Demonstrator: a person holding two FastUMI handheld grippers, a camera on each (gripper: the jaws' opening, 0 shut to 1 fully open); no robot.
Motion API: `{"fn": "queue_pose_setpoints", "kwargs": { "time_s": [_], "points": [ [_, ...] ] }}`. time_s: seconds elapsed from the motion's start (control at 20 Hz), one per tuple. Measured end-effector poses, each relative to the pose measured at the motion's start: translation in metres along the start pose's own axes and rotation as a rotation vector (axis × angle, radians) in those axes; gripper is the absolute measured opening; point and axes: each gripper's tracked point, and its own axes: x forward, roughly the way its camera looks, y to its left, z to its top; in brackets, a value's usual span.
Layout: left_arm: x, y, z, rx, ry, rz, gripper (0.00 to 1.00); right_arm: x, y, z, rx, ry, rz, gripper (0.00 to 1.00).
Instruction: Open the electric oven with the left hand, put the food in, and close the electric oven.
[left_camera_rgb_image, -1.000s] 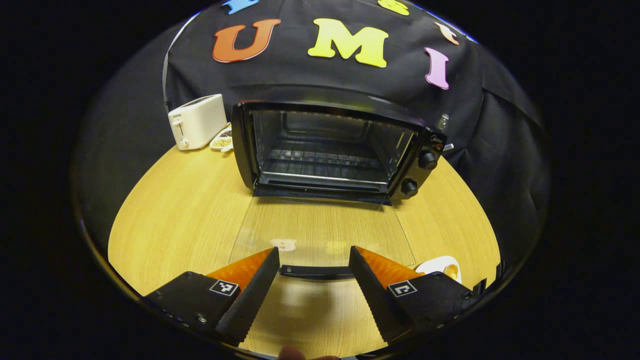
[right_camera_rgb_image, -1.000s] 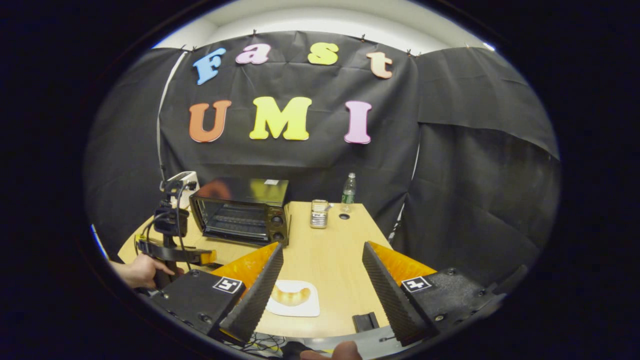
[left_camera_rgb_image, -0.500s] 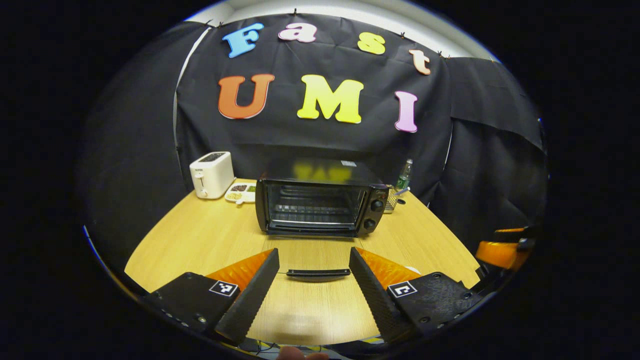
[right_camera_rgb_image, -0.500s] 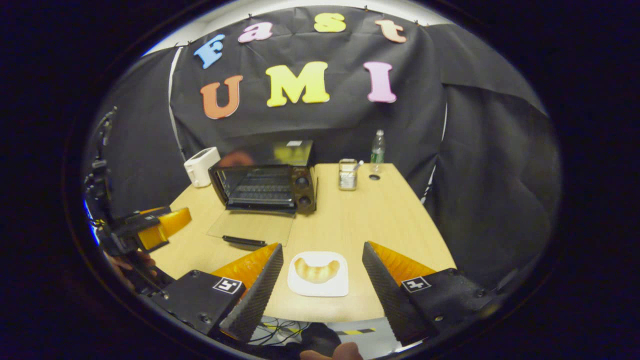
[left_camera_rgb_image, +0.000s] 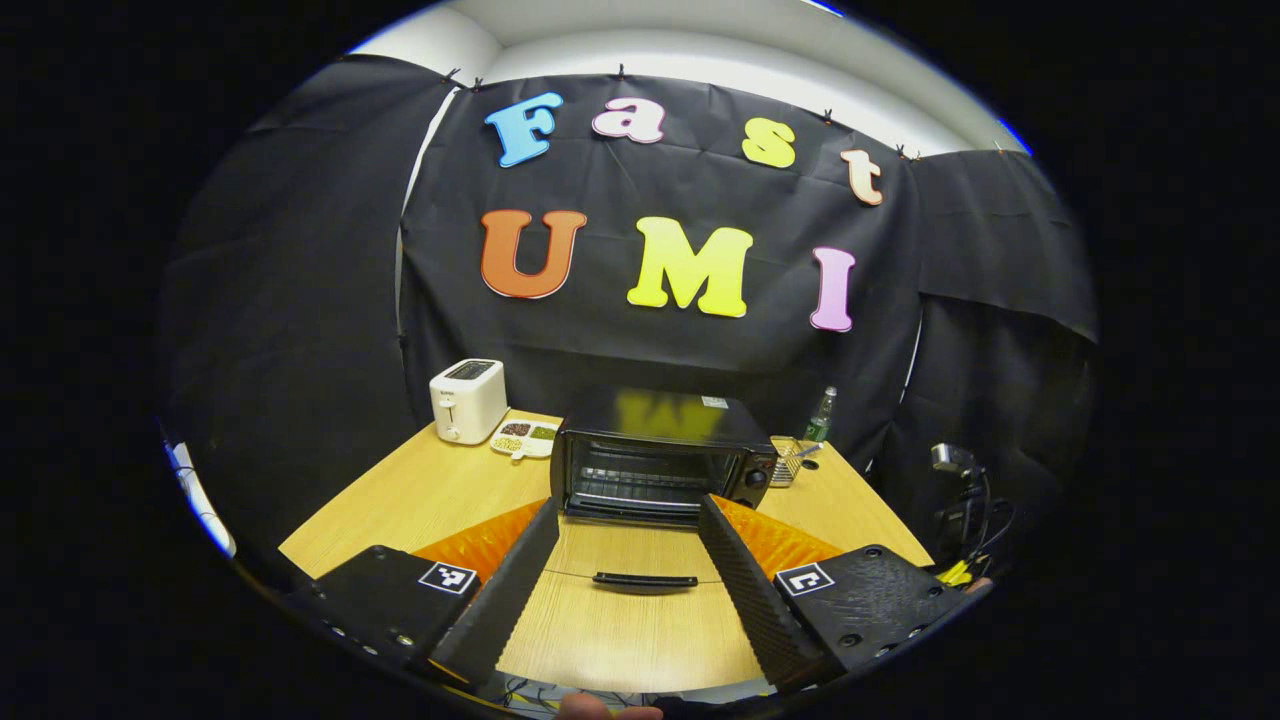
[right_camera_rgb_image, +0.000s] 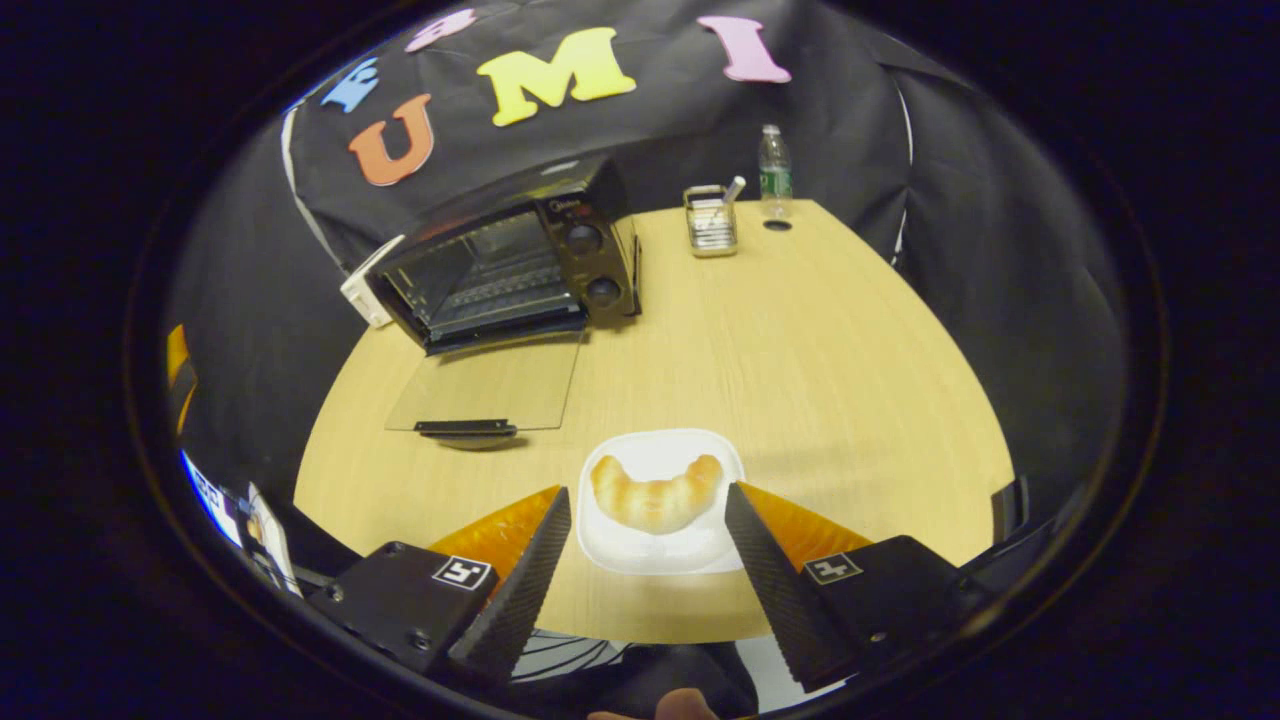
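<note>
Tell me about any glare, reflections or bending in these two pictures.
Left gripper view: the oven top mirrors a yellow blur, and the table edge bows. Right gripper view: the open glass door shows wood through it, the croissant is sharp, and the table edges curve.

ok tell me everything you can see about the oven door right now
The oven door is a clear glass panel, folded fully down and lying about flat over the wooden table in front of the black electric oven. A black bar handle runs along its free edge, nearest the camera; the other edge meets the oven's base. The wood grain shows through it. Nothing rests on it, and both grippers are clear of it.
</note>
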Motion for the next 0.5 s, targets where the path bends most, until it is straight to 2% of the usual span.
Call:
{"fn": "queue_pose_setpoints", "kwargs": {
  "time_s": [0.35, 0.5],
  "points": [
    [0.038, -0.018, -0.009, 0.001, 0.083, 0.042, 0.93, 0.054, -0.016, -0.018, 0.182, 0.184, 0.035, 0.88],
    [0.060, -0.031, -0.011, 0.008, 0.111, 0.046, 0.93, 0.065, -0.018, -0.020, 0.278, 0.237, 0.056, 0.81]
  ]
}}
